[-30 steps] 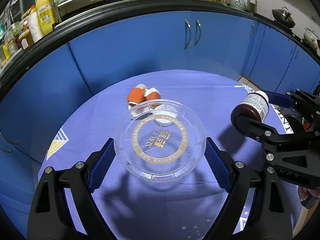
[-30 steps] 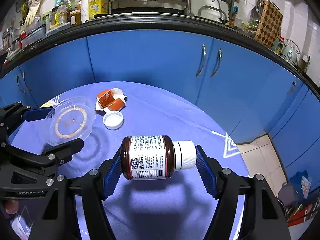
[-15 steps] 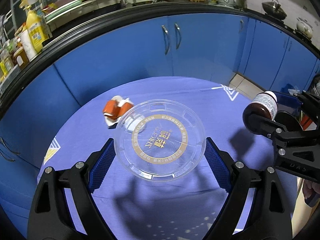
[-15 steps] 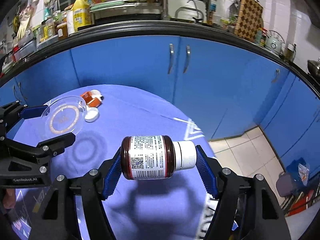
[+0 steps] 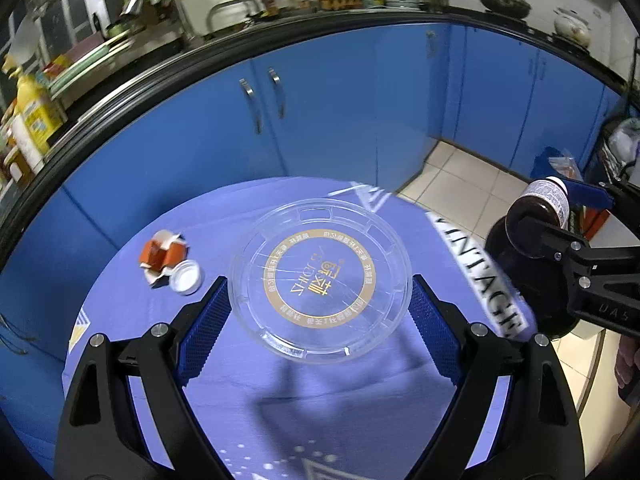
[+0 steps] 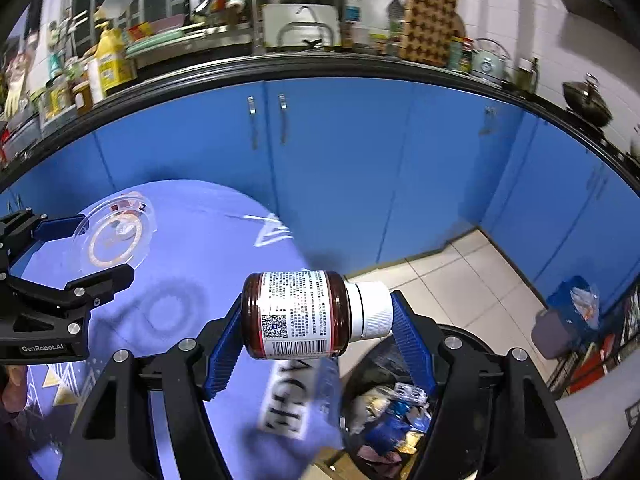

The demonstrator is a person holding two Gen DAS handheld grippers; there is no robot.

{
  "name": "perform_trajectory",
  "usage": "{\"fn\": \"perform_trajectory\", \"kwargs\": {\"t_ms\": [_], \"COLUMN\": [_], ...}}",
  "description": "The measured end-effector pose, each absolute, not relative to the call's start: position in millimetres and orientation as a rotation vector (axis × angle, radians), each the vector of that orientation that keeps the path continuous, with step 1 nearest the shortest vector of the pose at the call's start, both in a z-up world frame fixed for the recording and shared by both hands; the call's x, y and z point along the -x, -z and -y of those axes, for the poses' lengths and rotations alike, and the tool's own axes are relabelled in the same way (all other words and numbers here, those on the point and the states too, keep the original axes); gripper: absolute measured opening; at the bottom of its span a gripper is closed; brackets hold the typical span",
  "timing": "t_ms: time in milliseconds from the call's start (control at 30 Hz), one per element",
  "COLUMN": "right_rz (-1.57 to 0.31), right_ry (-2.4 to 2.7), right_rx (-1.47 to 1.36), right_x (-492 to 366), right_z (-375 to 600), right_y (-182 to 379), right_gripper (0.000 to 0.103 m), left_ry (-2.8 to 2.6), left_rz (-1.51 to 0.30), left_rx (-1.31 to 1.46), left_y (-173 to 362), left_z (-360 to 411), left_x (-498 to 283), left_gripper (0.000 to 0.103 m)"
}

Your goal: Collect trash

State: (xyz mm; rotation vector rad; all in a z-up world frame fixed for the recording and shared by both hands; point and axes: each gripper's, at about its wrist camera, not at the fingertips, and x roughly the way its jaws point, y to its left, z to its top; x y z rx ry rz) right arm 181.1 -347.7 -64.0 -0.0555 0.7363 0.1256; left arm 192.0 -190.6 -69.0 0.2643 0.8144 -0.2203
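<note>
Right wrist: bottle (image 6: 306, 314) crosswise between jaws

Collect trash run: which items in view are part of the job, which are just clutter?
Job:
- clear round plastic lid, in left gripper
- brown pill bottle, in right gripper
- black trash bin
- crumpled orange wrapper
- small white cap

Clutter:
- yellow jug
- green kettle

"GenRobot.AI" on left gripper (image 6: 44, 347)
</note>
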Motion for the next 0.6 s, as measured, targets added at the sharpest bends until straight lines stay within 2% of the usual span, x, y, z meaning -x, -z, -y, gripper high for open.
{"fn": "perform_trajectory", "kwargs": {"t_ms": [600], "right_rz": [-0.713], "right_ry": [-0.017], "right_rx": [-0.019], "right_x": [-146.5], "right_z": [434.1], "right_y": [67.6], "right_gripper": [0.067], "left_ry": [0.305], "left_rz": [-0.791], "left_rx": [-0.343], "left_y": [63.8], "left_z": [272.2], "left_x": [-177.5], "left_gripper": [0.087]}}
